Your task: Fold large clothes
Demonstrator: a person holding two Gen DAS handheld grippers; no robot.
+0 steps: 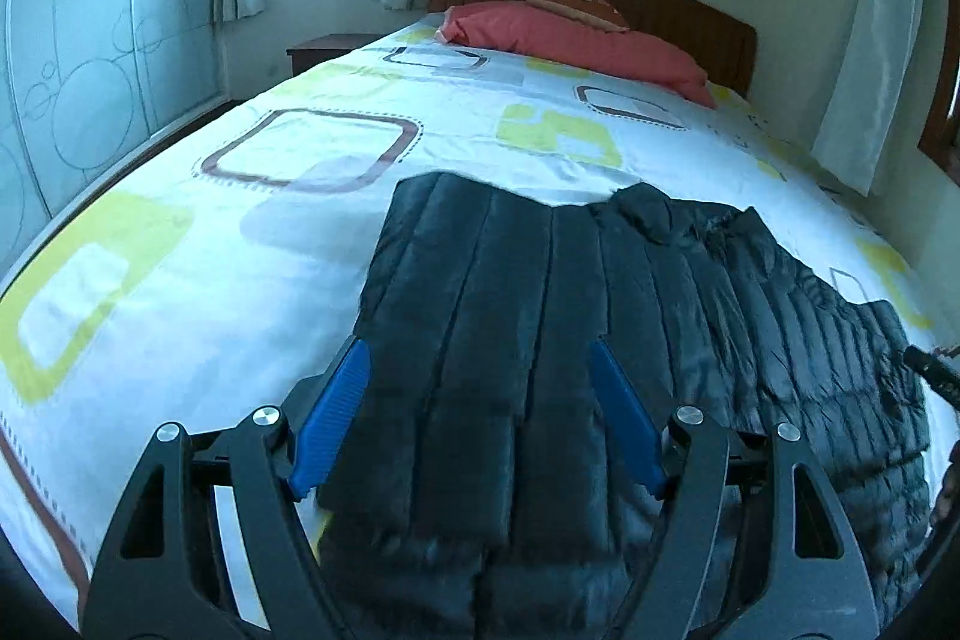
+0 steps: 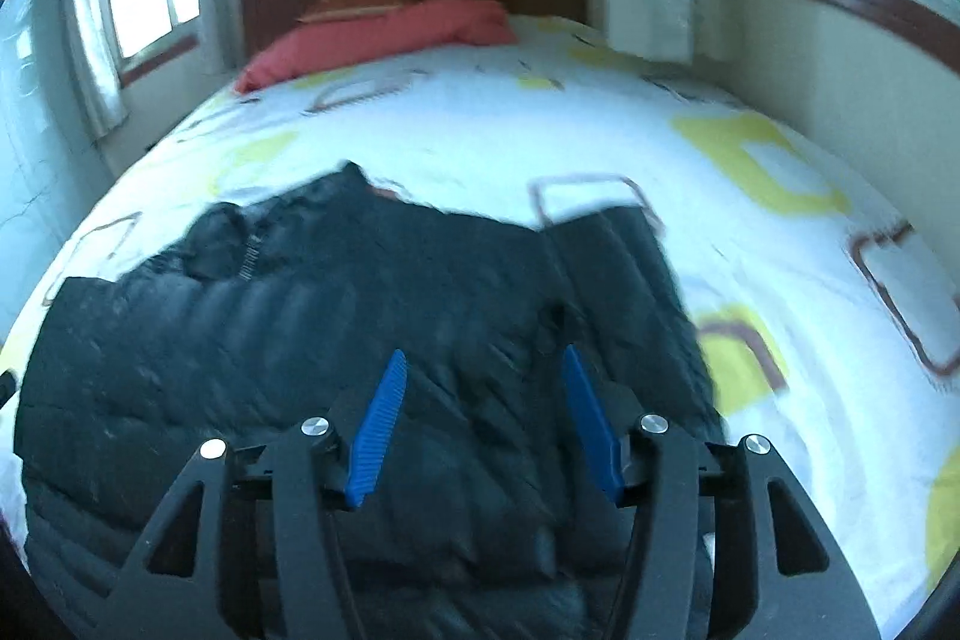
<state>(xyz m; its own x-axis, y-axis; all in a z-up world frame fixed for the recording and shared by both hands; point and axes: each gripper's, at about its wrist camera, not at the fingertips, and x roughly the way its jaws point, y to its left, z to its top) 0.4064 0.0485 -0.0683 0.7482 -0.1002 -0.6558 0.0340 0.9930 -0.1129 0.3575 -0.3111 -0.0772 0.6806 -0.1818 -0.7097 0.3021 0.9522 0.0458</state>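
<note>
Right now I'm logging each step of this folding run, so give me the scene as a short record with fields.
garment: black quilted jacket, spread flat
surface: bed with patterned sheet
sleeve: one sleeve folded over the body
left tongs: open, above that sleeve, nothing gripped
right tongs: open, above the jacket, nothing gripped
at headboard: red pillow

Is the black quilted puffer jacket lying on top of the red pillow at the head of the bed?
No. The black quilted puffer jacket lies on the patterned bedsheet near the foot, well apart from the red pillow by the wooden headboard.
</note>
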